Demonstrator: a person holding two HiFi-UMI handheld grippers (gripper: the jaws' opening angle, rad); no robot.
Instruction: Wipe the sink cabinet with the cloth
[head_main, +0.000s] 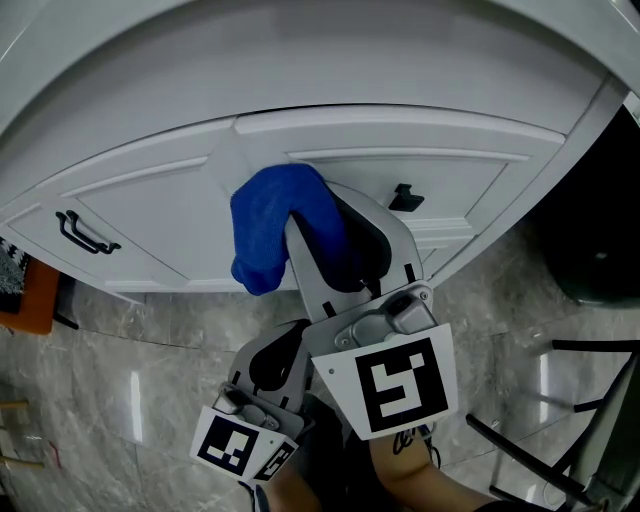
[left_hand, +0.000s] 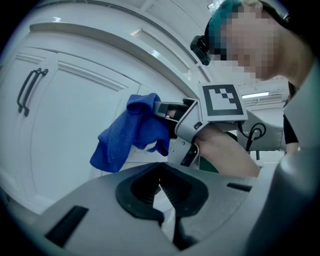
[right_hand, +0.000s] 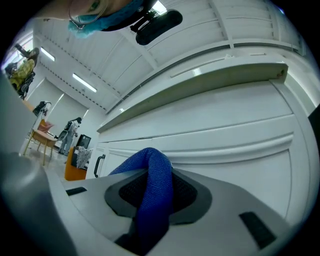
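Note:
The white sink cabinet (head_main: 400, 150) curves across the top of the head view, with a black bar handle (head_main: 85, 235) on its left door and a small black handle (head_main: 405, 197) further right. My right gripper (head_main: 322, 232) is shut on a blue cloth (head_main: 278, 222), whose bunched end is close to or against the cabinet front between the doors. In the right gripper view the cloth (right_hand: 155, 192) runs out between the jaws towards the cabinet (right_hand: 225, 130). My left gripper (head_main: 288, 340) hangs lower, shut and empty. The left gripper view shows the cloth (left_hand: 130, 132) by the door (left_hand: 75, 115).
Grey marble floor tiles (head_main: 130, 380) lie below the cabinet. An orange object (head_main: 25, 295) stands at the left edge. A dark round bin (head_main: 600, 250) and a black metal frame (head_main: 580, 430) are at the right. The right gripper view shows a room with chairs (right_hand: 40, 137) behind.

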